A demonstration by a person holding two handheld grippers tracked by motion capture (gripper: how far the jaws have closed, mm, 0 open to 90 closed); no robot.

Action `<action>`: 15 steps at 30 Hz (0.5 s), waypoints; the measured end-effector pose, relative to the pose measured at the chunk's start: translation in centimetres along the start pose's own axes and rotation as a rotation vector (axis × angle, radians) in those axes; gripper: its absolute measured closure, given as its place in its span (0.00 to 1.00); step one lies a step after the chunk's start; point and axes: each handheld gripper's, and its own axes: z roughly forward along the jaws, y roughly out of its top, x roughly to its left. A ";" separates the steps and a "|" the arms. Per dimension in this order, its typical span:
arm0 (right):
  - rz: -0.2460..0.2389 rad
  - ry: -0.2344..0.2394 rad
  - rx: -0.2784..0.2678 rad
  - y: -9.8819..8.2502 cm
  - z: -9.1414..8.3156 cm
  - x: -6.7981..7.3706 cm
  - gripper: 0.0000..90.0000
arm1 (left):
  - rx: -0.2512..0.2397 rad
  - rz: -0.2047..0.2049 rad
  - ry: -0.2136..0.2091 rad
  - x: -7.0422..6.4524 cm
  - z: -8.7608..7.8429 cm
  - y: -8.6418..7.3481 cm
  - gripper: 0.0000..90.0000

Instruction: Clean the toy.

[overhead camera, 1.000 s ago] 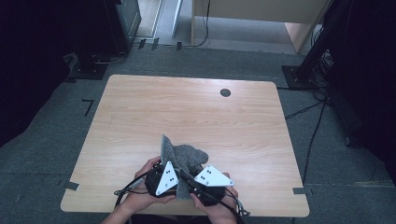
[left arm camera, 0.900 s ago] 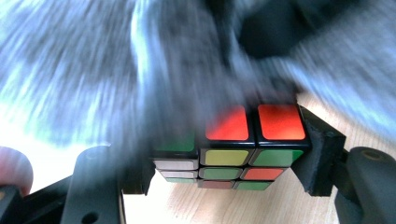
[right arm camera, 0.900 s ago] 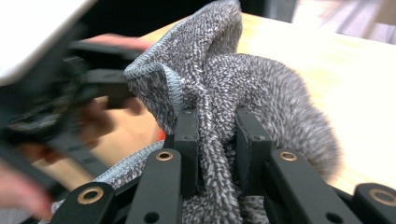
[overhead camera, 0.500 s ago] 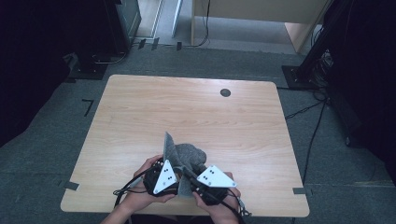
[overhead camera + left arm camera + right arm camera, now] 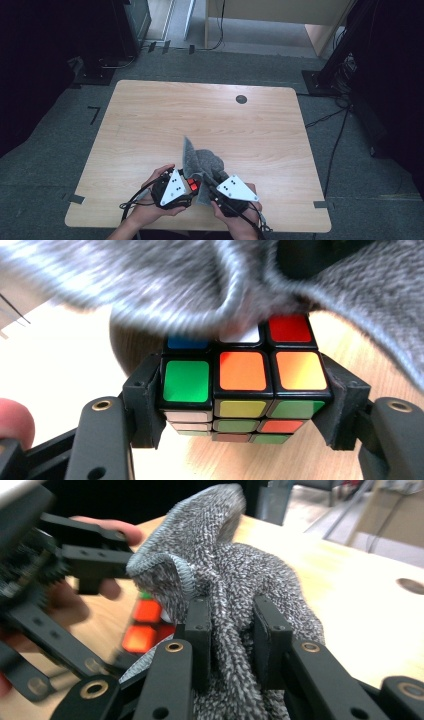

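Left gripper view has the left gripper [image 5: 243, 400] clamped on the rigid puzzle cube's [image 5: 243, 385] flat sides, while the right gripper [image 5: 232, 630] pinches the limp grey cloth [image 5: 240, 580] by a bunched fold.

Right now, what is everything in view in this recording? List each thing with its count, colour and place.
puzzle cube: one, black frame with green, orange, red, blue and white tiles; clamped between the left gripper's fingers, cloth draped over its far side.
cloth: one, grey knit; bunched on the near middle of the table, a fold of it pinched by the right gripper.
table: one, light wood; centre of the high view.
cable hole: one, dark, round; far right part of the tabletop.
tape marks: several, dark; on the grey carpet beside the table.
left gripper: one, black; near table edge, shut on the cube.
right gripper: one, black; near table edge, shut on the cloth.
hands: two; at the bottom edge, holding the grippers.
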 end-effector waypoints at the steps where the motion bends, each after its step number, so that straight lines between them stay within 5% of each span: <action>1: -0.008 -0.009 -0.002 0.0 -0.2 0.0 0.81 | -0.002 -0.008 0.000 0.1 0.0 0.0 0.38; 6: -0.074 0.091 -0.008 -0.3 0.0 1.8 0.79 | 0.003 0.001 -0.010 -0.4 0.2 0.0 0.38; 8: -0.117 0.096 -0.006 -0.3 0.2 2.4 0.79 | 0.005 0.010 -0.011 -0.5 0.3 0.0 0.38; 15: 0.063 0.033 -0.026 0.0 -0.7 -1.3 0.81 | -0.054 -0.040 -0.036 0.6 -0.5 0.0 0.38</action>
